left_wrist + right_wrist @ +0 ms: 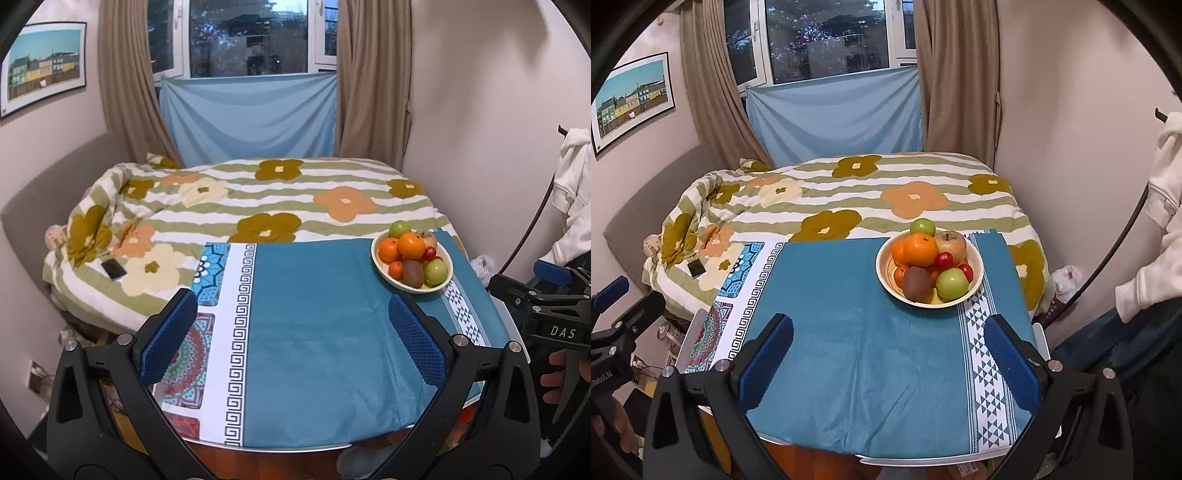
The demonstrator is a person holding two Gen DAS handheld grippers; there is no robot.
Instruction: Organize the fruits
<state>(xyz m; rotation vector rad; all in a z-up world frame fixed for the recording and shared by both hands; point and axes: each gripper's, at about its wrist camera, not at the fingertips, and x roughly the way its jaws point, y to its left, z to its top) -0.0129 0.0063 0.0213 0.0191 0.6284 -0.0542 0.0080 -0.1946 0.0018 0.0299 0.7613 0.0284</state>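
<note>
Inventory from my remote seat, near to far. Item 1: left gripper (291, 332), blue-padded fingers (168, 334) spread wide, nothing btwn them, hanging over bare teal cloth. Item 2: right gripper (888, 360), jaws likewise fully released, pads (1012, 363) apart w/ only cloth showing in the gap; I hold nothing in either. In the left wrist view the right unit's black body shows at the far right edge w/ my hand (557, 373) on its grip. Item 3: table (923, 460), pale rim visible at the near edge, covered by a teal cloth (849, 350) w/ white key-pattern border on the left and a white triangle-pattern band on the right. Item 4: cream bowl (977, 280), sitting on the cloth at the far right part of the table, partly over the triangle band, well apart from both grippers. Contents, all inside the bowl: brown kiwi (916, 282) and green apple (952, 283) at front, large orange (921, 249) on top, 2nd orange left of it, small red fruits (943, 259) mid, pale reddish apple (951, 242) behind, another green apple (922, 226) at the rear rim. Item 5: bed just beyond the table, striped flower-print quilt (849, 199), dark phone (696, 268) lying on its left side. Item 6: light-blue sheet (834, 118) hung below the window, beige curtains (956, 81) either side, framed picture (631, 99) on left wall.
</note>
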